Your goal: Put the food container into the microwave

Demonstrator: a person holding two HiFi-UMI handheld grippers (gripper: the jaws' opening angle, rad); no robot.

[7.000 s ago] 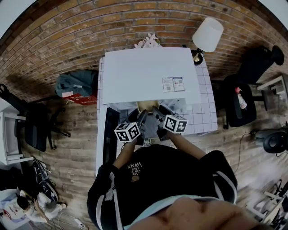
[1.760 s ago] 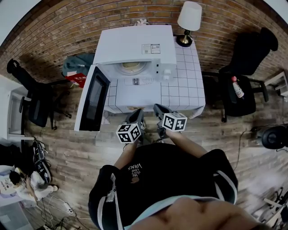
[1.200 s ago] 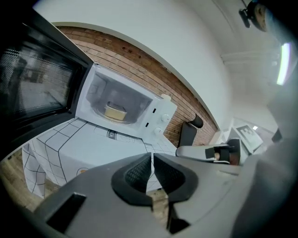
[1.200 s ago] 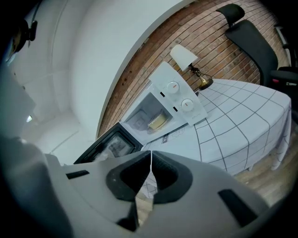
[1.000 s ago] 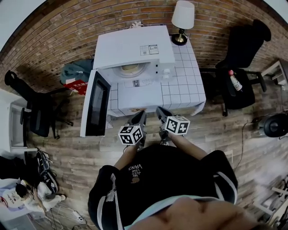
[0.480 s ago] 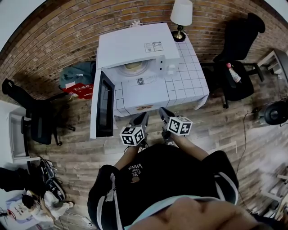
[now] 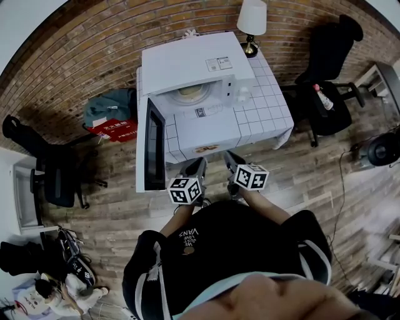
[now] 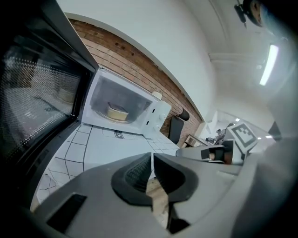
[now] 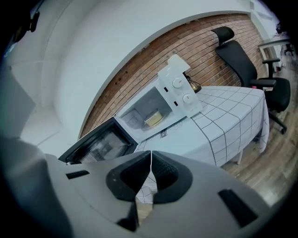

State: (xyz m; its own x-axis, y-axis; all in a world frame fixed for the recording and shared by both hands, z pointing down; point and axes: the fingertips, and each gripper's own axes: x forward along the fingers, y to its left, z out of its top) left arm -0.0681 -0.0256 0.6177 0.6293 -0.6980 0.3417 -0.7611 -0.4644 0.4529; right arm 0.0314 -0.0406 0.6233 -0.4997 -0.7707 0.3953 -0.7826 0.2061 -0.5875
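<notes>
The white microwave (image 7: 197, 69) stands on a checked-cloth table (image 7: 262, 119) with its door (image 7: 154, 153) swung wide open to the left. The pale, round food container (image 7: 189, 93) sits inside the cavity on the turntable; it also shows as the container (image 8: 117, 111) in the left gripper view and the container (image 9: 153, 118) in the right gripper view. My left gripper (image 7: 201, 164) and right gripper (image 7: 230, 156) hover side by side over the wooden floor, short of the table's front edge. Both are shut with nothing held, as the left gripper (image 8: 152, 158) and right gripper (image 9: 151, 155) show close up.
A lamp (image 7: 252, 19) stands on the table's back right corner. A black office chair (image 7: 325, 44) with a bottle (image 7: 320, 99) on its seat is to the right. Another dark chair (image 7: 59, 181), a grey bag (image 7: 106, 109) and a red box (image 7: 115, 130) lie left.
Seven seconds ago both grippers were at the microwave's opening. Since then I have backed away from the table, the grippers came out empty, and the container stayed inside.
</notes>
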